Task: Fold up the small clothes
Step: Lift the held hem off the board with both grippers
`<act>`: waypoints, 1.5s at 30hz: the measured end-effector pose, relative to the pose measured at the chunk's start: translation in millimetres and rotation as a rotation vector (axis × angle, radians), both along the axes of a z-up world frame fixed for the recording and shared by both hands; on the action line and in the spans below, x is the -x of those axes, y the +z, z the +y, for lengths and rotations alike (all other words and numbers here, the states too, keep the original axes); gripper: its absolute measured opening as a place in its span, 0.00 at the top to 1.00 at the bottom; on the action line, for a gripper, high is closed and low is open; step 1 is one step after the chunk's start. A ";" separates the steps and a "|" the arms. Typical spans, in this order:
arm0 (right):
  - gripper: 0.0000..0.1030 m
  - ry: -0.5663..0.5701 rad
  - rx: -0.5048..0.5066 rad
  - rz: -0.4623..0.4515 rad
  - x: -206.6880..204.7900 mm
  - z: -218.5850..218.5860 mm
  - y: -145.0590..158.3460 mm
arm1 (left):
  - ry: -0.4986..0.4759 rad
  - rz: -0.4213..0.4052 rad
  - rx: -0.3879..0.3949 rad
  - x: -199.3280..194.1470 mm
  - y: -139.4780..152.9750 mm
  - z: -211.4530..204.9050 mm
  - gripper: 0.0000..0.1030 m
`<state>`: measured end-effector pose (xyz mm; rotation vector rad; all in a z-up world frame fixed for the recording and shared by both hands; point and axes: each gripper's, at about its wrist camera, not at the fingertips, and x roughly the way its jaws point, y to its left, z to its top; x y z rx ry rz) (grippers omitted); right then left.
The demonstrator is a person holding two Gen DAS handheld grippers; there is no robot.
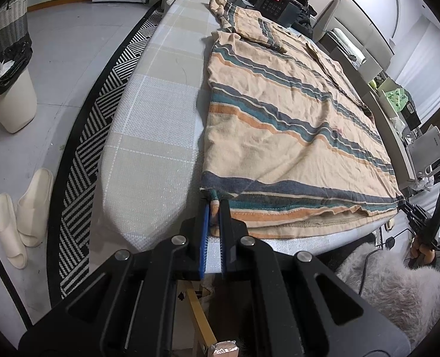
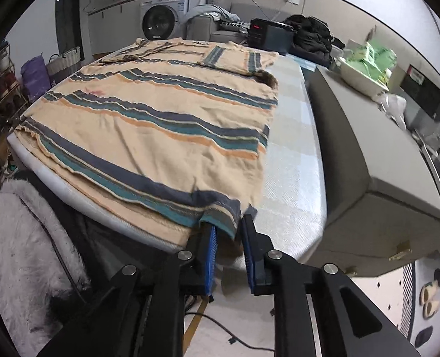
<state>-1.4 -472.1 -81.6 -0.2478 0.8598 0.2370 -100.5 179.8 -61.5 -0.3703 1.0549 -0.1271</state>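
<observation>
1. A striped shirt [image 1: 285, 125] is laid flat on an ironing board [image 1: 148, 136], with one sleeve [image 2: 235, 58] folded across the chest near the far end.
2. The shirt's near left hem corner is pinched between the nearly closed blue pads of the left gripper [image 1: 215, 200].
3. The other near hem corner is draped between the fingers of the right gripper [image 2: 227, 223]; these are set somewhat apart, and whether the cloth is actually clamped cannot be told.
4. A black box [image 2: 269, 37] with a red display is seen beyond the board's far end; its digits cannot be read.
5. A dark heap of clothes [image 2: 312, 38] is seen beside the box.
6. A washing machine [image 2: 163, 19] is placed against the back wall; no brand is legible.
7. White slippers [image 1: 23, 211] are seen on the floor beside a zigzag rug [image 1: 83, 160].
</observation>
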 end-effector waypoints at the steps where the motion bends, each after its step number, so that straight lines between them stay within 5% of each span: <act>1: 0.80 0.005 -0.001 -0.005 -1.8 1.7 -0.5 | 0.000 -0.001 0.001 0.1 -0.1 -0.2 0.98; 4: 0.80 -0.006 0.014 -0.015 -8.6 4.3 -2.8 | 0.003 -0.001 0.005 -0.1 -0.5 -0.2 0.98; 7: 0.96 0.013 -0.014 -0.053 -6.0 2.6 1.3 | 0.001 -0.001 0.003 -0.4 -0.3 0.9 0.98; 9: 0.96 0.049 -0.055 -0.084 2.7 -3.8 7.9 | 0.005 0.001 0.009 -0.2 -0.4 0.9 0.98; 17: 0.97 -0.032 -0.006 -0.069 1.2 -26.2 4.2 | -0.001 0.004 0.011 -0.2 -0.7 -1.7 0.98; 20: 0.85 -0.058 -0.013 -0.009 1.0 -31.4 -2.1 | -0.003 0.009 0.032 -0.6 -1.5 1.1 0.98; 23: 0.57 -0.041 -0.132 0.036 10.8 -42.5 0.9 | 0.002 0.014 0.083 -1.7 -2.7 5.1 0.97; 26: 0.54 -0.056 -0.329 0.033 17.8 -60.3 8.3 | 0.033 0.004 0.183 -2.4 -2.8 13.2 0.84; 28: 0.54 -0.105 -0.467 0.060 11.0 -70.6 7.1 | 0.078 -0.004 0.244 -2.3 -2.9 20.0 0.66; 30: 0.55 -0.156 -0.543 0.103 -0.3 -72.6 2.3 | 0.113 -0.009 0.271 -1.7 -2.9 24.2 0.63; 32: 0.58 -0.191 -0.562 0.117 -8.2 -70.1 -0.4 | 0.129 -0.005 0.259 -2.7 -3.1 24.2 0.63; 37: 0.61 -0.204 -0.316 0.092 -13.3 -32.3 0.5 | 0.118 -0.014 0.152 -5.5 -0.8 9.2 0.63; 40: 0.75 -0.180 -0.141 0.066 -9.8 -12.7 0.1 | 0.018 -0.005 0.001 -6.4 5.0 -15.0 0.63; 42: 0.92 -0.157 -0.138 0.064 -6.0 -9.4 -0.2 | -0.054 -0.005 -0.107 -5.2 7.2 -31.8 0.63; 44: 0.94 -0.157 -0.155 0.064 -6.1 -11.3 -1.4 | -0.080 -0.001 -0.151 -3.7 7.9 -38.1 0.72; 45: 0.94 -0.156 -0.173 0.064 -5.1 -13.8 -1.6 | -0.083 0.004 -0.144 -3.6 7.4 -37.6 0.88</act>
